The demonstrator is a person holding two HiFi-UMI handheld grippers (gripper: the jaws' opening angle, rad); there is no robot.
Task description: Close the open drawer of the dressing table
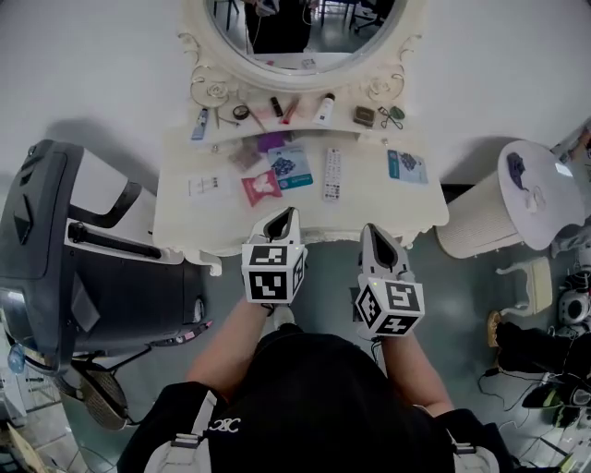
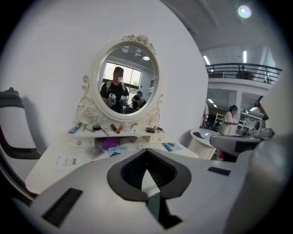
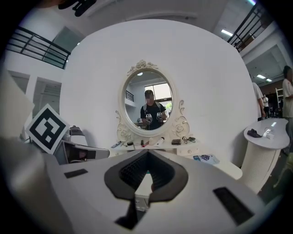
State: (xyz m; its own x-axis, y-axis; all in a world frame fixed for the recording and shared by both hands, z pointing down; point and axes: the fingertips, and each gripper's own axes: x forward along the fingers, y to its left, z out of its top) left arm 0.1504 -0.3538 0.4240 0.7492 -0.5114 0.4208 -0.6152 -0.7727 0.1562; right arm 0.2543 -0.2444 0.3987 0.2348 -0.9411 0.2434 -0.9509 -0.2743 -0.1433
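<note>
The cream dressing table (image 1: 185,217) stands against the wall under its oval mirror (image 1: 305,28). From the head view no drawer sticks out past the front edge; the table's front face is hidden below the top. My left gripper (image 1: 284,214) hovers over the front edge near the middle, its fingertips together with nothing held. My right gripper (image 1: 374,231) sits just right of it at the same edge, also shut and empty. In the left gripper view the left gripper (image 2: 146,151) points at the table (image 2: 68,160). The right gripper (image 3: 147,153) faces the mirror (image 3: 149,107).
On the top lie a remote control (image 1: 332,173), a red packet (image 1: 261,187), a blue booklet (image 1: 291,166) and a blue card (image 1: 407,166); small cosmetics line the shelf. A black chair (image 1: 55,249) stands left, a round white side table (image 1: 531,189) right.
</note>
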